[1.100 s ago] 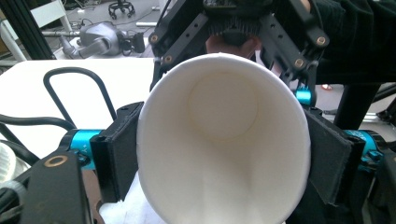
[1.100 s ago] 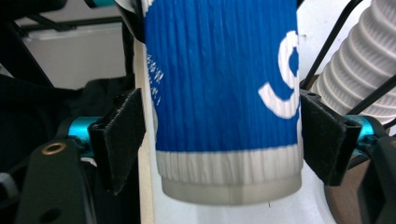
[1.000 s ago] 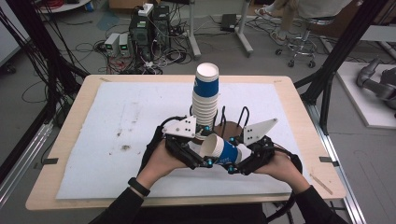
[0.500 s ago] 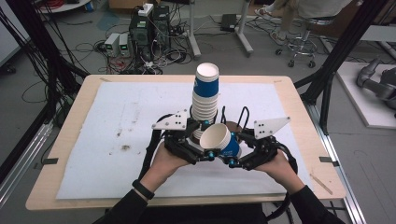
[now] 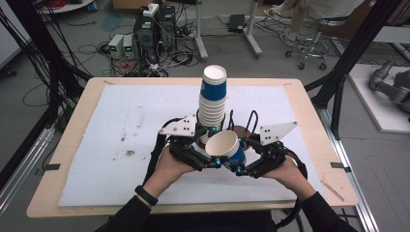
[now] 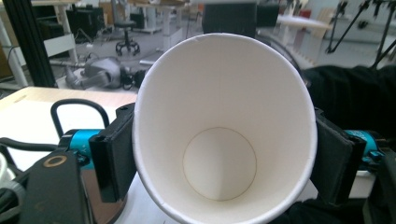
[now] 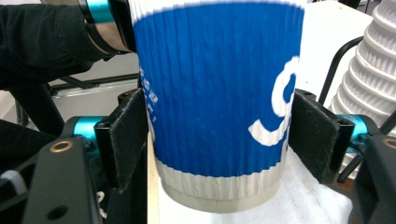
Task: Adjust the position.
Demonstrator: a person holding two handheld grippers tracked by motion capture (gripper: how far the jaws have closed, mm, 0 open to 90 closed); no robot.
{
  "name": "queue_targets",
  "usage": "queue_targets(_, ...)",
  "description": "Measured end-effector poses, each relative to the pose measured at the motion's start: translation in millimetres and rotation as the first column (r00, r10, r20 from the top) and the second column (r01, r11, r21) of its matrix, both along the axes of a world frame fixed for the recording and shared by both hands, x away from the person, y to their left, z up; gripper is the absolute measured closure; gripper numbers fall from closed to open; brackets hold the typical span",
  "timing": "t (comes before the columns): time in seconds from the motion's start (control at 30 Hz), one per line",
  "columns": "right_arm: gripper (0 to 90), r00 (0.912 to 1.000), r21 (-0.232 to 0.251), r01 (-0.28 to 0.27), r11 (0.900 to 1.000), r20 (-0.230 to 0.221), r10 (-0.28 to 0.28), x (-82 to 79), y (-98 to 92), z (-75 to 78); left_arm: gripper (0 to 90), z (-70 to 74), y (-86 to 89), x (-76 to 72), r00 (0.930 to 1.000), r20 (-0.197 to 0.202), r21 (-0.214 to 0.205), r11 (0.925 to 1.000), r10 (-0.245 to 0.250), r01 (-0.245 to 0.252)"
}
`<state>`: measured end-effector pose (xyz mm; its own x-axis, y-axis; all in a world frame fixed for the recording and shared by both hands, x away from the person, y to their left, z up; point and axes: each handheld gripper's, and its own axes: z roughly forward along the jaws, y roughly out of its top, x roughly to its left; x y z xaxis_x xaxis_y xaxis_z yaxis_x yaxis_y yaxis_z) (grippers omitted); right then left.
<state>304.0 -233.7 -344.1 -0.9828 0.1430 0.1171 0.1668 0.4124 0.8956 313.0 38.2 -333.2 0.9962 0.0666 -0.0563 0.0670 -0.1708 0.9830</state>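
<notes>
A blue ripple paper cup [image 5: 226,145] with a white inside hangs tilted between both grippers, above the mat's front middle. My left gripper [image 5: 215,147] comes from the left. In the left gripper view I look into the cup's mouth [image 6: 219,140]. The left gripper [image 6: 224,154] has just been closing, and its pads [image 6: 114,158] press the rim into an oval. My right gripper [image 5: 241,155] comes from the right. Its jaws have just been opening. In the right gripper view the right gripper [image 7: 219,140] flanks the blue cup wall [image 7: 215,93] without denting it.
A tall stack of nested cups [image 5: 212,104] stands just behind the grippers, and its white ribbed side [image 7: 378,60] is close on the right. Black cable loops [image 5: 252,118] arch beside it. The white mat [image 5: 121,125] covers the wooden table [image 5: 316,140]. Racks and cables stand beyond.
The cup's mouth has swung from facing left to facing up toward the camera. The left jaws now sit on its rim. Both hands have stayed where they were.
</notes>
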Motion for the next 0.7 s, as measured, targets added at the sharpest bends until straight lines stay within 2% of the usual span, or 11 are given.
queue_targets(0.2,21.5,1.0,-0.039,-0.007,0.9992,0.006,0.007,-1.3,1.2,1.6,22.1,5.2,-0.4,-1.6,0.9998,0.019,0.062,0.9981,0.004,-0.005)
queue_targets(0.27,25.2,0.9999,-0.059,-0.011,0.9982,0.001,0.011,-2.0,6.1,-1.6,22.1,7.4,-0.5,-2.1,0.9997,0.018,0.061,0.998,-0.014,0.013)
queue_targets(0.3,29.3,0.9999,-0.059,-0.012,0.9982,0.01,0.013,-2.1,7.8,-3.1,22.2,8.3,-0.3,-2.6,0.9997,0.019,0.061,0.998,-0.016,0.015)
queue_targets(0.37,29.8,0.9998,-0.041,-0.022,0.9989,0.003,0.022,-1.4,9.2,-4.8,22.0,9.2,0.4,-2.8,0.9998,0.018,0.052,0.9986,-0.011,0.01)
queue_targets(0.5,29.7,0.9998,0.014,-0.021,0.9997,0.005,0.021,-0.5,6.4,-3.5,18.3,6.6,1.3,-3.0,0.9999,-0.01,-0.041,0.9991,0.01,-0.01)
queue_targets(0.57,29.7,0.9998,0.049,-0.018,0.9986,0.007,0.018,-0.5,5.7,-4.3,17.1,4.4,1.2,-2.9,0.9993,-0.037,-0.097,0.9953,0.009,-0.012)
queue_targets(0.63,29.7,0.9998,0.086,-0.018,0.9961,0.0,0.018,-0.4,5.9,-6.6,15.9,2.1,0.6,-2.6,0.9972,-0.075,-0.153,0.9882,-0.002,-0.009)
queue_targets(0.7,29.6,0.9999,0.11,-0.01,0.9938,0.006,0.01,-1.3,7.2,-9.1,16.0,0.4,0.4,-2.3,0.9958,-0.091,-0.182,0.9832,-0.002,-0.015)
